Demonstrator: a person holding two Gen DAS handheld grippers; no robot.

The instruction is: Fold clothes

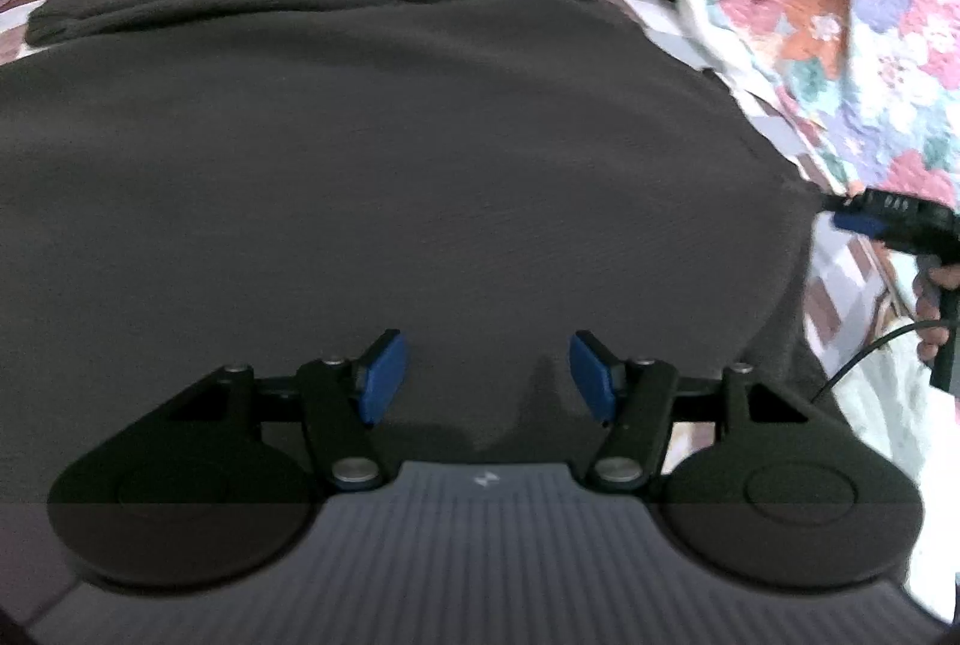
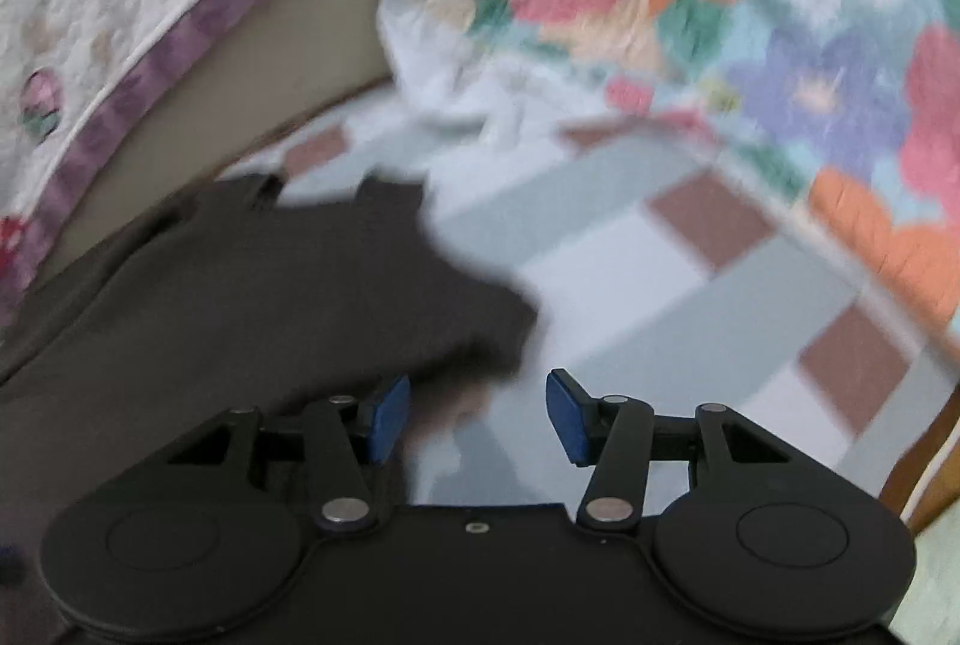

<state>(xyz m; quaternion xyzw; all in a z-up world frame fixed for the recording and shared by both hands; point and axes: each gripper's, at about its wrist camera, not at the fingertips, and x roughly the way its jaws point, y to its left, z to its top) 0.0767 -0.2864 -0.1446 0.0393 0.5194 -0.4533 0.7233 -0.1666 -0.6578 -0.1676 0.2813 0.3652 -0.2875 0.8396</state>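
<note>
A dark grey garment [image 1: 390, 153] lies spread flat on the bed and fills most of the left wrist view. My left gripper [image 1: 489, 375] hovers over its near part, open and empty, blue pads apart. My right gripper [image 2: 477, 417] is open and empty, over the garment's right edge [image 2: 288, 297], where a sleeve or corner sticks out onto the bedsheet. The right gripper also shows in the left wrist view [image 1: 864, 219] at the garment's right side, held by a hand.
A checked bedsheet [image 2: 690, 285] of grey, white and brown squares lies under the garment. A floral quilt [image 2: 720, 15] is bunched at the right. A white and purple embroidered cover [image 2: 120, 15] lies at the far left. A black cable [image 1: 870, 351] trails by the hand.
</note>
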